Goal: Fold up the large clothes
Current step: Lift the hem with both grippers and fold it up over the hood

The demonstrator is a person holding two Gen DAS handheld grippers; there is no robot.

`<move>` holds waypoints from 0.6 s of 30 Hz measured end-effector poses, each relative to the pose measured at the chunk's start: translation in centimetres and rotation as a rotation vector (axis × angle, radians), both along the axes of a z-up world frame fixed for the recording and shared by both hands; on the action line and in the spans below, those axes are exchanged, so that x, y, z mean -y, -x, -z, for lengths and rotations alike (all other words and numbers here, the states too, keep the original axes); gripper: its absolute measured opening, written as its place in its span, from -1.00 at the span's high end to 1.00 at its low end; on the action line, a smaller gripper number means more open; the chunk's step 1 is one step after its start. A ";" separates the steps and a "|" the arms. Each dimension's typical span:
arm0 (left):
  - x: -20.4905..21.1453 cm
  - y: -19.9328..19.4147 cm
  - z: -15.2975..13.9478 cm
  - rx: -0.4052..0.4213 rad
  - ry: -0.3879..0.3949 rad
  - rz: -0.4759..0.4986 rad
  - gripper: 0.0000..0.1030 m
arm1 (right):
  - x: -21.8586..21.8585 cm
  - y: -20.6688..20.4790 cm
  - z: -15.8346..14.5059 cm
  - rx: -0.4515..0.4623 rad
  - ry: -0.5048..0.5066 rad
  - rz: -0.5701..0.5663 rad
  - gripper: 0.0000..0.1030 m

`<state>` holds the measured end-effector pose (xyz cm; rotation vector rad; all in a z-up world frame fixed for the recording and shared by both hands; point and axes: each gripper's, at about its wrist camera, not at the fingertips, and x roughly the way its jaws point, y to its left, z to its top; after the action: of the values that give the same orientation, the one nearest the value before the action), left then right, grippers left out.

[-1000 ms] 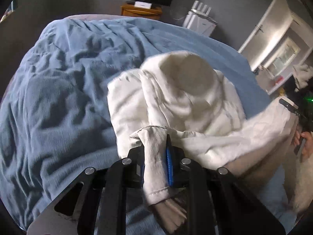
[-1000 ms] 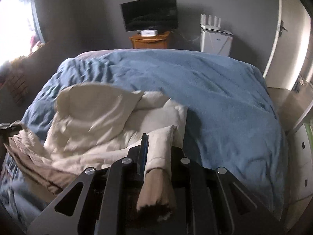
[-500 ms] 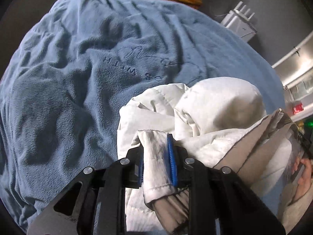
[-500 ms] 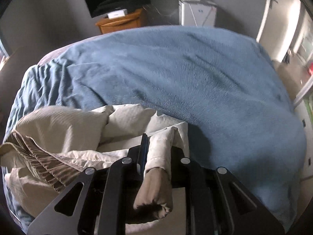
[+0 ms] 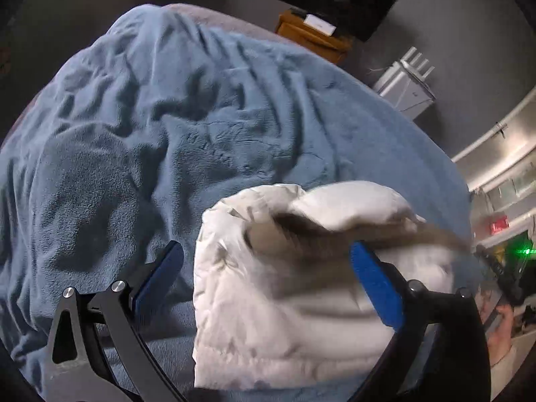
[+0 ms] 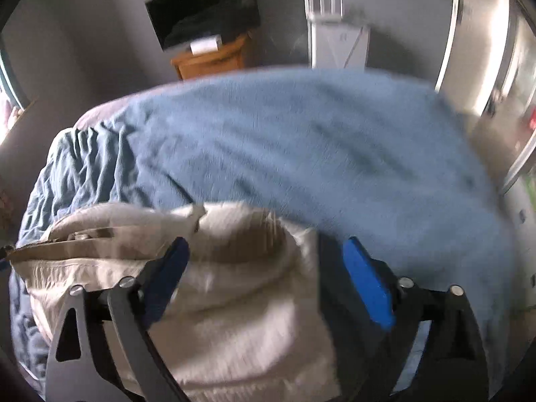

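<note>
A cream-white padded garment [image 5: 288, 305] lies in a folded bundle on the blue blanket [image 5: 150, 154] of the bed. My left gripper [image 5: 268, 268] is open, its blue pads wide apart on either side of the bundle's near left part, holding nothing. In the right wrist view the same garment [image 6: 241, 301] lies at the lower left on the blanket [image 6: 335, 154]. My right gripper [image 6: 264, 264] is open too, jaws spread over the bundle's right edge. Both views are motion-blurred.
A wooden stand [image 6: 214, 58] with a dark TV [image 6: 204, 23] and a white appliance [image 6: 338, 43] stand against the grey wall beyond the bed. A door [image 6: 482, 43] is at the right. The other gripper and a hand [image 5: 499, 321] show at the right edge.
Both grippers were shut on folds of the garment; now both have opened and let it go. The bundle has dropped onto the blanket, and both cameras tilted up.
</note>
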<state>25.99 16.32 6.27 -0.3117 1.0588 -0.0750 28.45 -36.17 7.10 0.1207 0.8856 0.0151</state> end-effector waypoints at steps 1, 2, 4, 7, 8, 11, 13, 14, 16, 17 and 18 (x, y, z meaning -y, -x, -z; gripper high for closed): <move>0.5 0.5 -0.2 0.006 -0.026 0.010 -0.87 | -0.4 0.7 -0.7 0.017 0.023 -0.010 -0.76; 1.2 1.2 -0.4 0.017 -0.060 0.025 -0.87 | -0.8 1.6 -1.2 0.030 0.036 -0.023 -0.82; 2.8 2.5 0.0 0.039 -0.125 0.055 -0.87 | -1.6 3.1 -1.4 0.043 0.051 -0.042 -0.85; 5.8 5.2 1.8 0.080 -0.229 0.124 -0.87 | -3.5 6.4 -0.2 0.065 0.061 -0.099 -0.85; 6.9 6.0 2.6 0.087 -0.256 0.146 -0.87 | -3.8 7.2 0.4 0.064 0.058 -0.109 -0.85; 10.4 8.5 5.9 0.090 -0.287 0.241 -0.87 | -5.3 10.5 4.1 0.052 0.036 -0.128 -0.85; 13.3 10.4 8.6 0.093 -0.325 0.310 -0.87 | -6.0 12.4 6.3 0.042 0.033 -0.126 -0.85; 14.3 11.0 9.5 0.098 -0.363 0.327 -0.87 | -6.5 13.3 7.6 0.028 0.018 -0.131 -0.85; 15.9 12.2 11.2 0.117 -0.437 0.351 -0.87 | -7.1 14.7 9.1 0.025 -0.014 -0.139 -0.85; 16.5 12.6 12.1 0.123 -0.452 0.358 -0.87 | -7.5 15.3 9.7 0.026 -0.018 -0.146 -0.85; 16.9 12.8 12.5 0.124 -0.456 0.357 -0.87 | -8.3 16.0 10.4 0.027 -0.005 -0.163 -0.85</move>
<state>13.19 -0.53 -6.25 0.2936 0.9679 -0.1669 12.45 -27.89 -3.34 0.0525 0.8667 0.1708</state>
